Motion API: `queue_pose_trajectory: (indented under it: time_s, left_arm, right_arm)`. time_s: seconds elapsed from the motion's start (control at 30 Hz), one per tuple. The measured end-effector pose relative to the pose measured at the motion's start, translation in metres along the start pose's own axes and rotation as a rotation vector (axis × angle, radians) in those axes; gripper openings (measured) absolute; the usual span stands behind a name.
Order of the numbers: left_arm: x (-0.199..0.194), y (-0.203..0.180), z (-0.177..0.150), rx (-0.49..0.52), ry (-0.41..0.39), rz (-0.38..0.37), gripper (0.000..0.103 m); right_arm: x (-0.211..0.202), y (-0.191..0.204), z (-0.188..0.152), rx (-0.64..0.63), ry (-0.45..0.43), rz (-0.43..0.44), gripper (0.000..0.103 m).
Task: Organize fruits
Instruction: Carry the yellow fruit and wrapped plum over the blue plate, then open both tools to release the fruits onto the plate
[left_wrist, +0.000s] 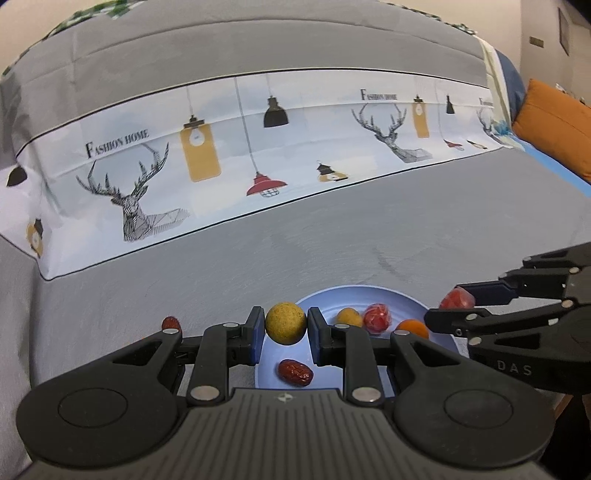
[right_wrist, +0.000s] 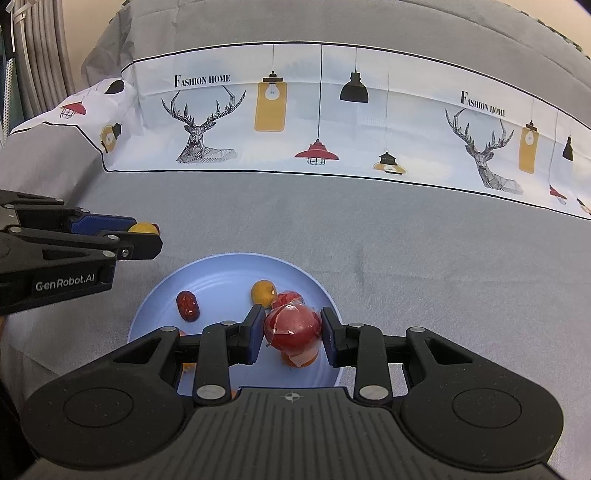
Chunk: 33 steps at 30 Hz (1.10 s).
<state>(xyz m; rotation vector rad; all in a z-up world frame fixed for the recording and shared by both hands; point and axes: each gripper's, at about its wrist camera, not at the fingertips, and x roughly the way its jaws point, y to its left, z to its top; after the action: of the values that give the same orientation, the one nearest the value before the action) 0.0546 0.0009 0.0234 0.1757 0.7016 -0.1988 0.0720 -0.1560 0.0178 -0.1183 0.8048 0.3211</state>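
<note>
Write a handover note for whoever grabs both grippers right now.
Left gripper: shut on the yellow round fruit, at the blue plate's left edge.
Right gripper: shut on the red wrapped fruit, above the plate.
On the plate: red date, small yellow fruit, another red wrapped fruit, orange fruit.
Left: release both held fruits, then fetch the second date on the grey cloth.

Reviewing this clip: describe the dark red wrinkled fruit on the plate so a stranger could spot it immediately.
Find the light blue plate on the grey bedspread. On its left part lies the red date, alone. It is dark, oblong, wrinkled and unwrapped, unlike the round yellow fruit and the shiny plastic-wrapped red ones.
</note>
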Motion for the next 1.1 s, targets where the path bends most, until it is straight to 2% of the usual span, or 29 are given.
queue_pose_trajectory:
  time_s: [1.1]
  left_arm:
    - [0.005,-0.014,-0.005,0.08,0.015,-0.042,0.027]
  right_arm:
    - [0.004,0.0,0.0,0.001,0.022,0.007,0.035]
